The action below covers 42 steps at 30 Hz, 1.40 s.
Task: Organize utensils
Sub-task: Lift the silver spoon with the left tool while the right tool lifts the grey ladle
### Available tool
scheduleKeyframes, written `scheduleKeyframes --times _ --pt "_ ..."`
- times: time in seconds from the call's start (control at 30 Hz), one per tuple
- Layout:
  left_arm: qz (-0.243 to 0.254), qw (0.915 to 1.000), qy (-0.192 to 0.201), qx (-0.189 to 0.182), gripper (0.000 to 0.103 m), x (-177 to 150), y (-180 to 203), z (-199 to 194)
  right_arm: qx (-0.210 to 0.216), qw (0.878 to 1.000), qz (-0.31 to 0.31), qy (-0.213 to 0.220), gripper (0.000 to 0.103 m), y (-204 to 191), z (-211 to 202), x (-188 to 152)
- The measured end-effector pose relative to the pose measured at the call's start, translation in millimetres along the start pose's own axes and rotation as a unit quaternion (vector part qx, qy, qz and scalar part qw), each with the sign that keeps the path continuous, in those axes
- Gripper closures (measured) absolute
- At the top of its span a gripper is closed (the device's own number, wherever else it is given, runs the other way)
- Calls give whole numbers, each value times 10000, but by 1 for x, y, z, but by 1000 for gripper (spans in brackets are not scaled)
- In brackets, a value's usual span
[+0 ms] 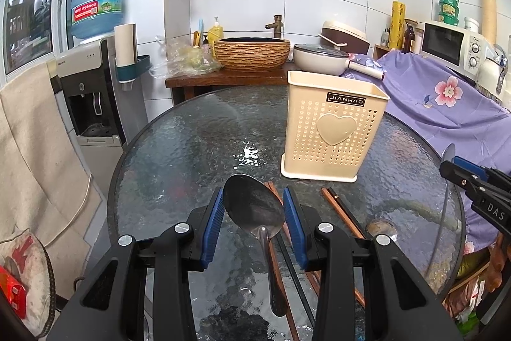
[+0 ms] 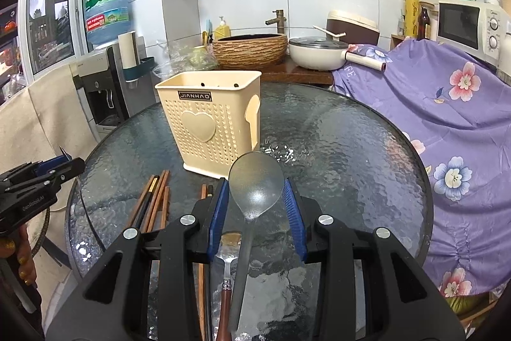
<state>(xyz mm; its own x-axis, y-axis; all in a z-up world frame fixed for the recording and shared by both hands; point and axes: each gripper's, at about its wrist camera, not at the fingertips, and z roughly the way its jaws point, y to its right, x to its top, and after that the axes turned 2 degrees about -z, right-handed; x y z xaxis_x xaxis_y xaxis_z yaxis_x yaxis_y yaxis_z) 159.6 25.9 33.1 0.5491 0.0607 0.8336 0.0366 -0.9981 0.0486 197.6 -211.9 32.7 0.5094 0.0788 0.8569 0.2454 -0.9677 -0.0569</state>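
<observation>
Each gripper clamps a metal spoon by the bowl between ribbed blue pads, jaws partly closed, handle trailing back, seemingly ready for dropping into the holder. The left gripper (image 1: 252,210) holds a shiny spoon (image 1: 255,206); the right gripper (image 2: 255,197) holds a duller grey spoon (image 2: 255,190). The holder (image 1: 332,130), a cream perforated plastic box with a raised heart, stands upright at one o'clock from the left gripper. Wooden chopsticks (image 2: 153,200) lie loose on the round, rippled glass table (image 2: 351,155).

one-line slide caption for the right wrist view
Right gripper jaws shut on a steel spoon before the cream utensil holder.
</observation>
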Motion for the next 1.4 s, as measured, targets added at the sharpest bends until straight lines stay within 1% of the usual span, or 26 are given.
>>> scheduleKeyframes --times 0.07,0.13,0.23,0.33,0.43,0.53,0.6,0.63,0.67,0.7,0.73,0.9,1.0,1.1,1.27,1.33,1.4 --pt "1 10000 1 1 66 0 0 0 7 10000 30 14 67 1 -1 1" --pt "12 10000 8 5 66 0 0 0 7 10000 17 27 75 1 -2 2" --pt "6 10000 17 0 66 0 0 0 -35 10000 -74 5 82 -2 0 2" --pt "3 10000 6 7 66 -1 0 0 -22 10000 -21 -59 86 0 4 -1" --pt "2 10000 -10 15 66 0 -1 0 -121 9999 58 -104 86 5 8 -2" --pt "-1 10000 2 18 66 1 -2 -1 -96 9995 231 -201 85 16 14 -2" --pt "5 10000 14 27 66 1 -1 0 -176 9989 257 -357 81 22 22 -4" --pt "3 10000 14 23 66 1 -1 0 -186 9986 275 -407 75 24 24 -5" --pt "6 10000 10 25 66 0 0 0 -182 9982 316 -473 64 26 28 -7" --pt "6 10000 13 30 66 0 0 0 -183 9979 327 -520 59 28 31 -9" --pt "3 10000 15 30 66 0 -1 0 -204 9978 314 -544 56 29 34 -11" --pt "18 10000 11 21 66 0 1 -1 -202 9958 172 -874 56 31 65 -15" --pt "35 10000 10 21 66 0 1 -1 -213 9929 -26 -1168 55 27 94 -20" --pt "29 10000 6 32 66 0 1 0 -98 9898 -53 -1421 55 25 115 -24" --pt "23 10000 -7 59 66 0 0 1 -144 9866 -107 -1622 55 24 135 -28" --pt "13 10000 -15 62 66 0 -1 1 -223 9857 -106 -1666 55 26 140 -29" --pt "15 10000 -15 62 66 0 -1 2 -202 9852 -95 -1698 55 26 143 -29"
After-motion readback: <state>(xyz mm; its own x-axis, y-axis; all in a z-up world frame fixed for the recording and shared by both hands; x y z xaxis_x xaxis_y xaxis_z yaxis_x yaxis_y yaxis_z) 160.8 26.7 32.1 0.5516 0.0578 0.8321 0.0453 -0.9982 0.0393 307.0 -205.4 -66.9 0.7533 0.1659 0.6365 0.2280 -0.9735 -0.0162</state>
